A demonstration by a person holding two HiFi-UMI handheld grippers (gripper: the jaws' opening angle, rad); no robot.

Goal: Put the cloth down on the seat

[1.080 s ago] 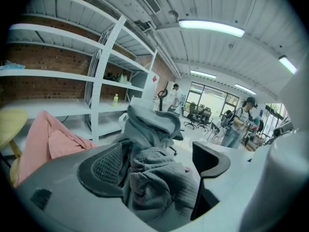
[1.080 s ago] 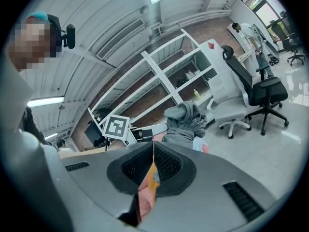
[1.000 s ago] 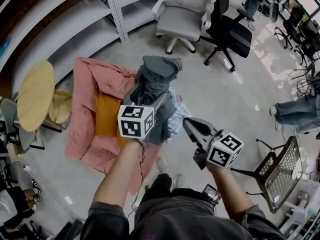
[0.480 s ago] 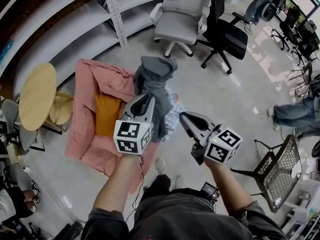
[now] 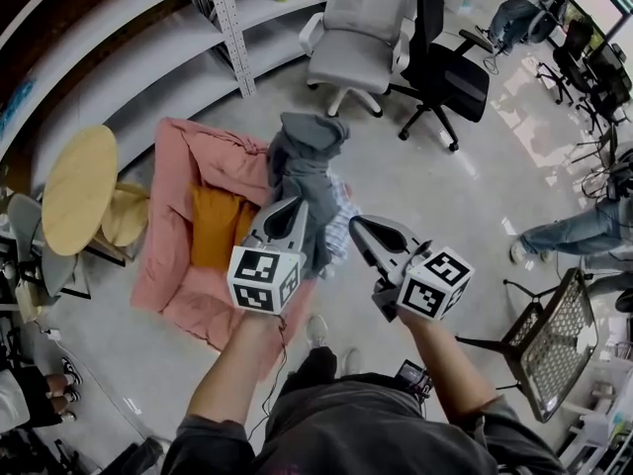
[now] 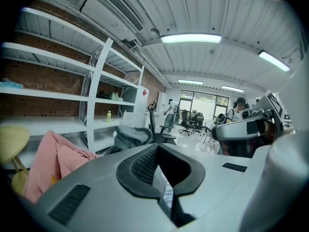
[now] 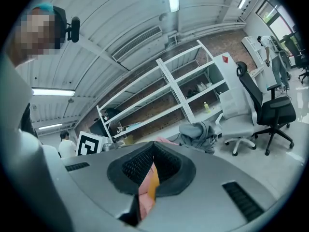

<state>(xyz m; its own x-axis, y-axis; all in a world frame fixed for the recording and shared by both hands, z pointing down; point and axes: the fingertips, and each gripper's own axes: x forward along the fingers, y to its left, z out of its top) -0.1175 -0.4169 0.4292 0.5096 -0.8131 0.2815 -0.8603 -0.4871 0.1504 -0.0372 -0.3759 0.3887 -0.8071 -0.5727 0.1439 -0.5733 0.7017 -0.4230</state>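
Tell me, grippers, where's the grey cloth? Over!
Left gripper just closed, empty. Right gripper shut, empty. Grey cloth heaped at edge of pink seat, held by neither. Nothing in the way.

The cloth (image 5: 302,161) is dark grey, the seat cover (image 5: 198,161) pink, its cushion (image 5: 213,228) orange. The round table (image 5: 74,186) is pale yellow, one office chair (image 5: 356,52) white.

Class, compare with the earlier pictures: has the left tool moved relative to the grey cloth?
Yes. In the head view the left tool has pulled back toward the person, away from the grey cloth, which lies where it was.
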